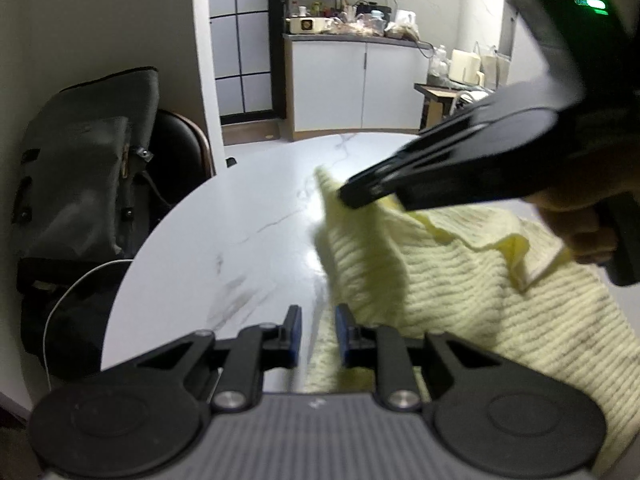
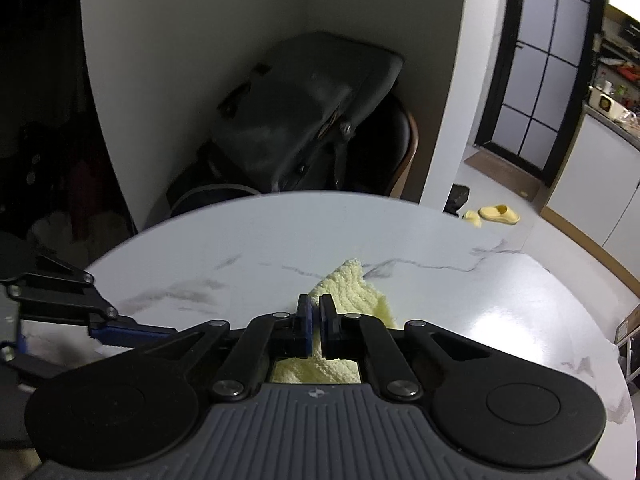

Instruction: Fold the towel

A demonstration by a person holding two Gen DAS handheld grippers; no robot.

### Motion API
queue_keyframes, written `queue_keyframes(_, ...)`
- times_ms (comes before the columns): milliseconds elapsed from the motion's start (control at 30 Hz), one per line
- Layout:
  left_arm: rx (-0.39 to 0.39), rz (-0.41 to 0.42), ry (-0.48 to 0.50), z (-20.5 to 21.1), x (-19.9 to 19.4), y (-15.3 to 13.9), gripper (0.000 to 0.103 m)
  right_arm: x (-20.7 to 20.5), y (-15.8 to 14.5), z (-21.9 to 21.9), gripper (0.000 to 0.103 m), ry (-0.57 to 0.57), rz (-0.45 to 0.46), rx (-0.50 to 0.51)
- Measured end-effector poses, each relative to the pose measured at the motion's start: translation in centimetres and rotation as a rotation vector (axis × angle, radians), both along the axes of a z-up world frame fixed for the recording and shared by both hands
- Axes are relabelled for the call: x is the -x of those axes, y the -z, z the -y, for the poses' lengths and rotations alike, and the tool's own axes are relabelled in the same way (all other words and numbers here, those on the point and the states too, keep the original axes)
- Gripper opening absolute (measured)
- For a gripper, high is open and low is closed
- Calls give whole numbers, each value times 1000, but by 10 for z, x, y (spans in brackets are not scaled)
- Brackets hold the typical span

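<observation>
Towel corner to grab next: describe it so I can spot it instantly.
On the white marble table, find the pale yellow towel. Its raised far corner is pinched by the right gripper; every other edge droops loose.

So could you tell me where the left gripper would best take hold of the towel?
Probably the towel's near left edge, which runs between the left gripper's parted fingers. Come in low from the near side; the right gripper already pinches the far corner, lifting that edge off the table.

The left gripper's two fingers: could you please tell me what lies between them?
In the left wrist view, only bare table shows between them; the towel lies beside the right finger.
</observation>
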State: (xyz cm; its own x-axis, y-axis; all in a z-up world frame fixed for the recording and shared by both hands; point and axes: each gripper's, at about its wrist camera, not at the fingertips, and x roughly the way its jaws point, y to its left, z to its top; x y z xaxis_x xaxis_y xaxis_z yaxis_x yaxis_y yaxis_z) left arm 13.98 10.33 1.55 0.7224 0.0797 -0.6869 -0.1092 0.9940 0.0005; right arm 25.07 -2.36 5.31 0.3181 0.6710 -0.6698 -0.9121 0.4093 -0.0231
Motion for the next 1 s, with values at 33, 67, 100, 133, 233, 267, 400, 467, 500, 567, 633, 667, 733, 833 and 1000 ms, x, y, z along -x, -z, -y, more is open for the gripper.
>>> queue_keyframes(33,4,6,-1,0,-1,-1,20,0,-3,5,4,4,-7,-16)
queue_keyframes(67,9,12,-1,0,-1,-2,20,0,-8,14,4,11,-17,-43)
queue_keyframes(100,14,18,-1,0,-2,-3,20,0,-11,19,4,15,-25,-59)
queue_keyframes(133,16,19,4,2,-4,-3,20,-1,-12,23,4,16,-30,-68)
queue_keyframes(233,16,10,29,9,-11,-2,20,-2,-12,41,4,39,-25,-64)
queue_keyframes(267,15,6,38,11,-13,-1,20,-3,-10,46,4,49,-25,-56)
queue_keyframes(400,20,-11,59,21,-19,5,21,-9,5,58,4,80,-62,-22)
queue_keyframes(467,22,-18,57,22,-22,7,21,-12,12,59,5,91,-66,-1)
queue_keyframes(500,18,-23,56,22,-25,8,21,-13,16,59,5,97,-68,9)
queue_keyframes(567,7,-27,54,22,-30,9,21,-15,23,60,6,107,-71,29)
queue_keyframes(633,2,-28,52,21,-34,9,21,-17,25,61,7,118,-68,35)
queue_keyframes(667,-1,-28,52,21,-37,10,21,-18,26,61,7,123,-65,36)
queue_keyframes(733,-5,-29,52,19,-44,10,22,-19,25,63,7,120,-66,25)
queue_keyframes(833,-12,-30,61,18,-54,11,26,-20,21,66,7,117,-66,6)
queue_keyframes(1000,-30,-46,97,23,-74,15,26,-22,14,82,8,147,-67,-32)
